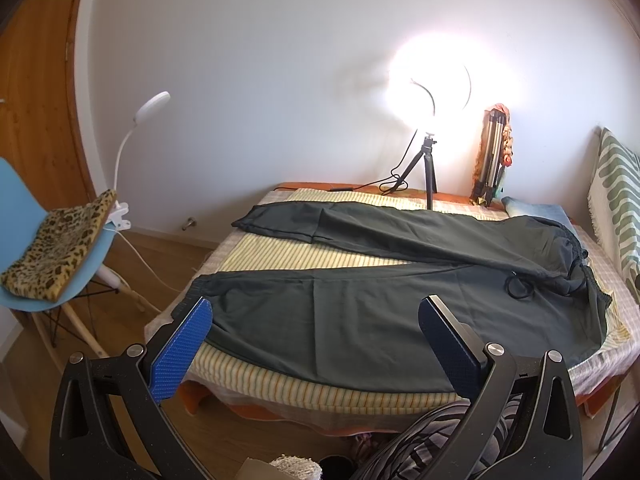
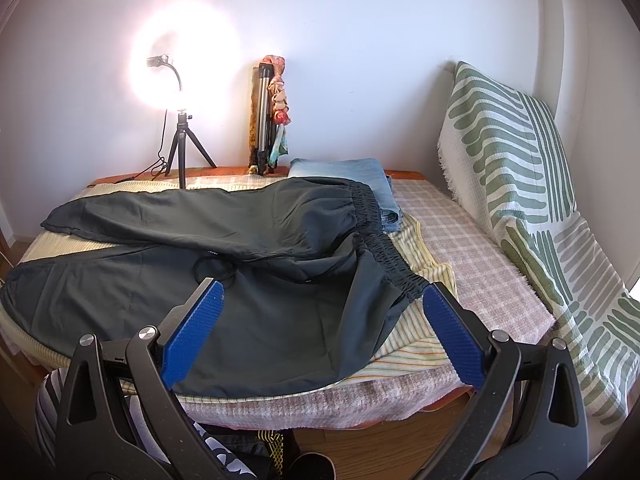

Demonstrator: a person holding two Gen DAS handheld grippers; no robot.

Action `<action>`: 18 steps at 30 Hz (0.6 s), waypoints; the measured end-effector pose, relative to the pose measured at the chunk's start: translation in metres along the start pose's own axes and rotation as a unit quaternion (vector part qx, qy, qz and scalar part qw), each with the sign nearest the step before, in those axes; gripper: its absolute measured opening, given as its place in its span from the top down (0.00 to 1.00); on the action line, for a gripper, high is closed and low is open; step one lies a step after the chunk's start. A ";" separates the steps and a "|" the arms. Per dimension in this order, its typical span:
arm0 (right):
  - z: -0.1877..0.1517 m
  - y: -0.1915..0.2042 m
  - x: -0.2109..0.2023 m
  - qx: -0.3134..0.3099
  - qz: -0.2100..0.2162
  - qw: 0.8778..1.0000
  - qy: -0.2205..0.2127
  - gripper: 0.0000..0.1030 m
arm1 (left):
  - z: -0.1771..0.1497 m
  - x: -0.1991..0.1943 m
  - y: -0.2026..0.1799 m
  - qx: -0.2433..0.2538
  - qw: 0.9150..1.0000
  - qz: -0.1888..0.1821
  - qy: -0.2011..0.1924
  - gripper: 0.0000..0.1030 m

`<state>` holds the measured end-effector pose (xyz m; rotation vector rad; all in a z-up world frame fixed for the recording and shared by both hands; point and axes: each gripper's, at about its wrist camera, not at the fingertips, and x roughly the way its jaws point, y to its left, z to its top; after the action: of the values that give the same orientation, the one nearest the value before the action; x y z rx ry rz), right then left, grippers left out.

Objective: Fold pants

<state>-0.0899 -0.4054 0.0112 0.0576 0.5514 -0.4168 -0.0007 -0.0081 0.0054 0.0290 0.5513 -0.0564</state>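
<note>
We hold both claws spread wide, gripping nothing. Dark pants (image 1: 360, 304) lie flat ahead of the left gripper (image 1: 316, 320), 2 legs splayed across a striped mat (image 1: 280, 256). Beyond the right gripper (image 2: 322, 308), the elastic waistband (image 2: 384, 248) sits just past its right finger; folded jeans (image 2: 352, 176) farther back.

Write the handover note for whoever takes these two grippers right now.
Left gripper: open, empty, over the near leg.
Right gripper: open, empty, near the elastic waistband.
Dark green fabric pants: spread flat on the yellow striped cloth, legs apart, cuffs to the left, waistband to the right.
Done: laid out only.
Left: every fold, probably starting by bringing one leg over the other.
</note>
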 end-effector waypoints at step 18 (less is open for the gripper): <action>-0.001 0.010 0.002 -0.003 0.002 1.000 0.000 0.01 | -0.001 0.002 -0.004 0.000 1.000 -0.003 0.004 0.00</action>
<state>-0.0847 -0.3968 0.0086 0.0525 0.5534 -0.4120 0.0000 -0.0116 0.0031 0.0286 0.5584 -0.0616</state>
